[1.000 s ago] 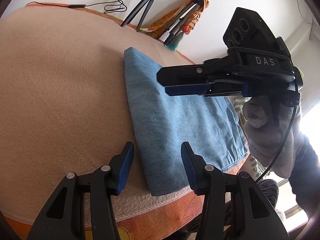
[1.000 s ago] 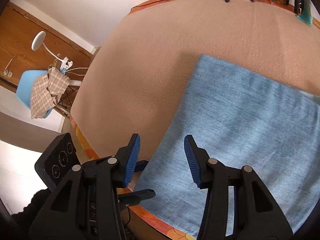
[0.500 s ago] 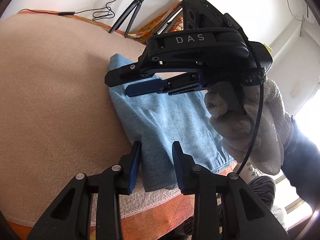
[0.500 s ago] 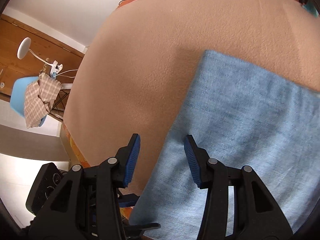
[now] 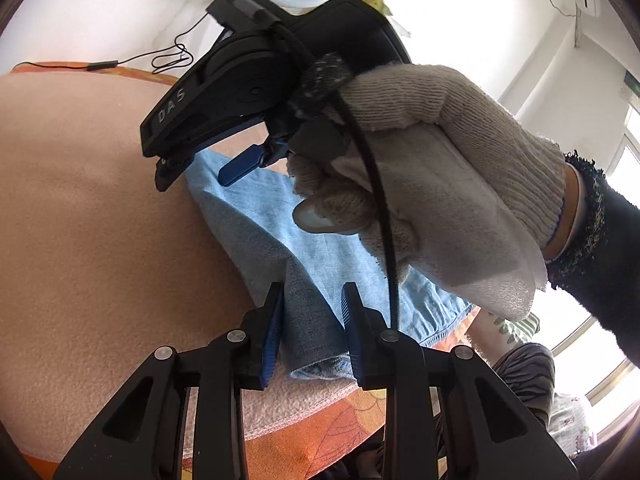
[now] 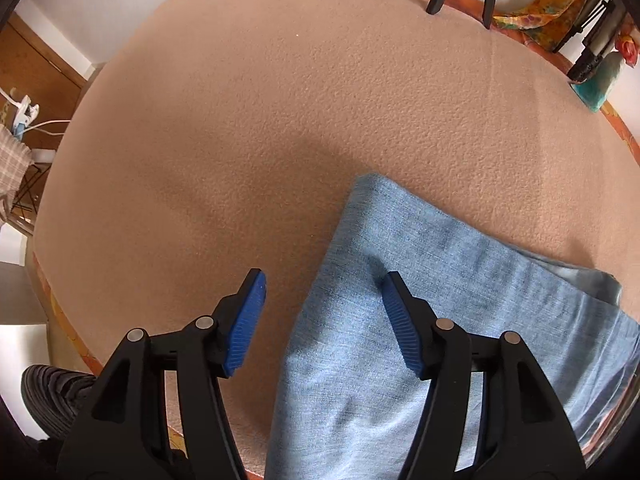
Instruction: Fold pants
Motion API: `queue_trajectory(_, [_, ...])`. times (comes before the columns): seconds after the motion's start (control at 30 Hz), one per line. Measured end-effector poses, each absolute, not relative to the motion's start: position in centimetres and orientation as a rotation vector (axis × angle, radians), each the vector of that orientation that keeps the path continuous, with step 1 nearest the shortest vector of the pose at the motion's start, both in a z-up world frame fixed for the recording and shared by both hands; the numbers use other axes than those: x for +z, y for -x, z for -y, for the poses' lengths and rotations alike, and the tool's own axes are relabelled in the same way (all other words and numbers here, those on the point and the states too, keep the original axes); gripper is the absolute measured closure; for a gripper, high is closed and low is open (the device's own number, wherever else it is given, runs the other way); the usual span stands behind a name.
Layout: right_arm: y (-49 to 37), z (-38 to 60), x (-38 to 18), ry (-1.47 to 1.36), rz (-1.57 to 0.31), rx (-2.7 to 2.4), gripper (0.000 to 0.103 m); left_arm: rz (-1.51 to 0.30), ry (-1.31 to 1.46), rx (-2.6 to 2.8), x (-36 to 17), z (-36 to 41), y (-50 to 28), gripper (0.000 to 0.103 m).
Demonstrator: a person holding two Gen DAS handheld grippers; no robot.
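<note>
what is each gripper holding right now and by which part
The left gripper pinches the folded blue pants at their near corner by the table edge. The right gripper is open, straddling the pants' folded edge, holding nothing.

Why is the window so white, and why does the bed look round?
Left wrist view: daylight overexposes the window, washing it white behind the glove. Right wrist view: the fisheye lens bends the bed edge into a curve; a soft shadow falls beside the pants.

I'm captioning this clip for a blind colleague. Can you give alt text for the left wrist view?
The left gripper pinches a raised fold of the blue pants at their near edge on a tan blanket. Above, a gloved hand holds the right gripper over the pants' far end.
</note>
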State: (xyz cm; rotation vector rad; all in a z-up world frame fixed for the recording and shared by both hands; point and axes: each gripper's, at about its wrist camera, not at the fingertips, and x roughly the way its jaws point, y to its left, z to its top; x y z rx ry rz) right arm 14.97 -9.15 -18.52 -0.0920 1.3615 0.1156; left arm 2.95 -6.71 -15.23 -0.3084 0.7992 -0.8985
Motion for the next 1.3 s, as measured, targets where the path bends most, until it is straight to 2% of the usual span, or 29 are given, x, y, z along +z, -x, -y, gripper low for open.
queue_trajectory(0.07, [-15.2, 8.6, -18.8, 0.128, -1.375, 0.103, 0.04, -0.796, 0.298, -0.898, -15.2, 6.8, -2.8, 0.078])
queue_trajectory(0.13, [-15.3, 8.4, -19.1, 0.159, -1.385, 0.096, 0.045, -0.795, 0.292, -0.896, -15.2, 6.5, -2.5, 0.078])
queue_trajectory(0.2, [-15.3, 7.8, -19.6, 0.199, -1.388, 0.075, 0.066, -0.793, 0.285, -0.893, -15.1, 6.5, -2.5, 0.078])
queue_trajectory(0.23, [-15.3, 8.1, -19.7, 0.198, -1.39, 0.077, 0.07, -0.791, 0.278, -0.89, -15.0, 6.6, -2.3, 0.078])
queue_trajectory(0.27, [-15.3, 8.6, -19.6, 0.178, -1.392, 0.084, 0.08, -0.79, 0.269, -0.883, -14.9, 6.6, -2.2, 0.078])
queue_trajectory(0.4, [-14.9, 10.9, -18.4, 0.062, -1.356, 0.111, 0.093, -0.808, 0.233, -0.842, -15.0, 7.2, -2.2, 0.07])
queue_trajectory(0.47, [-14.5, 11.9, -17.6, 0.012, -1.325, 0.122, 0.095, -0.837, 0.207, -0.821, -15.5, 7.8, -2.3, 0.066])
queue_trajectory(0.67, [-12.9, 15.2, -14.9, -0.12, -1.228, 0.156, 0.096, -0.838, 0.224, -0.849, -15.8, 8.4, -2.3, 0.066])
queue_trajectory(0.73, [-12.4, 16.4, -13.8, -0.157, -1.197, 0.164, 0.096, -0.817, 0.238, -0.88, -15.3, 8.5, -2.1, 0.079])
queue_trajectory(0.83, [-11.4, 17.4, -12.3, -0.204, -1.148, 0.18, 0.096, -0.785, 0.249, -0.919, -13.9, 8.9, -1.8, 0.083])
queue_trajectory(1.0, [-9.5, 19.5, -9.7, -0.276, -1.064, 0.212, 0.096, -0.714, 0.241, -0.968, -11.4, 10.2, -1.2, 0.083])
queue_trajectory(1.07, [-8.9, 20.4, -8.6, -0.303, -1.036, 0.22, 0.097, -0.706, 0.245, -0.991, -10.6, 10.8, -0.7, 0.08])
queue_trajectory(1.17, [-8.0, 23.0, -7.4, -0.349, -0.997, 0.226, 0.097, -0.697, 0.22, -1.03, -9.4, 11.6, 0.0, 0.067])
queue_trajectory(1.23, [-7.0, 24.8, -6.5, -0.388, -0.976, 0.231, 0.097, -0.708, 0.218, -1.046, -8.4, 11.8, 0.5, 0.052])
queue_trajectory(1.3, [-6.7, 26.9, -6.1, -0.435, -0.955, 0.244, 0.097, -0.717, 0.248, -1.07, -7.1, 11.3, 1.2, 0.05])
